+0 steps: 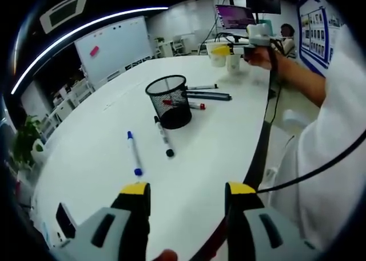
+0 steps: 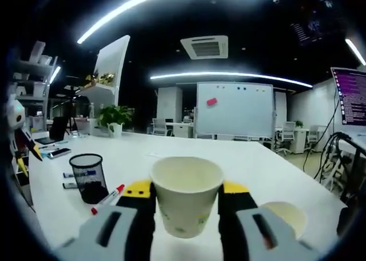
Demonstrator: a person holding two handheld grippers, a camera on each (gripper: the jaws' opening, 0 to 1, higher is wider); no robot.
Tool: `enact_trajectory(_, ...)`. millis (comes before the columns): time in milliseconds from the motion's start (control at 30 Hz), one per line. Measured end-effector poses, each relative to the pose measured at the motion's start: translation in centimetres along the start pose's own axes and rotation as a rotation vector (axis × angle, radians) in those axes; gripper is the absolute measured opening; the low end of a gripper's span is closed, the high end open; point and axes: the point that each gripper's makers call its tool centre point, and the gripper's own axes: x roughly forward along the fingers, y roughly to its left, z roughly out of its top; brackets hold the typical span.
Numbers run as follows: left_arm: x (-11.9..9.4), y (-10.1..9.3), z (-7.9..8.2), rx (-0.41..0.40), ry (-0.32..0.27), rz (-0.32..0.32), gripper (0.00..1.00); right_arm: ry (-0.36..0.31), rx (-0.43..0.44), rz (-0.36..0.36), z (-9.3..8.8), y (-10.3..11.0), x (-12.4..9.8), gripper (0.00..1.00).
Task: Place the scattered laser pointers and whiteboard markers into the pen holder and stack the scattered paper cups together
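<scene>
No readable writing we can see | right gripper (image 2: 186,201) clamps cup (image 2: 186,195) | left gripper (image 1: 189,195) gapes over bare table (image 1: 189,152) | holder (image 1: 169,101) mid-table, 2 markers (image 1: 150,146) near.

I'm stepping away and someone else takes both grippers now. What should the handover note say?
Left gripper: open, holding nothing, above the white table.
Right gripper: shut on a white paper cup; a second paper cup stands beside it.
Black mesh pen holder: nothing seen inside it yet.
Lying loose near it: blue-capped marker, black marker, red-capped marker, two dark pens.
Left: stack the cups, put every pen in the holder.
</scene>
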Motion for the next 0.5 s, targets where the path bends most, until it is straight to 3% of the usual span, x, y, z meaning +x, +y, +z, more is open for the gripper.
enact_trajectory(500,0.08,-0.15,-0.08,-0.001,0.006,-0.001,0.53,0.008,-0.006,-0.008,0.07,-0.25,-0.02,0.44)
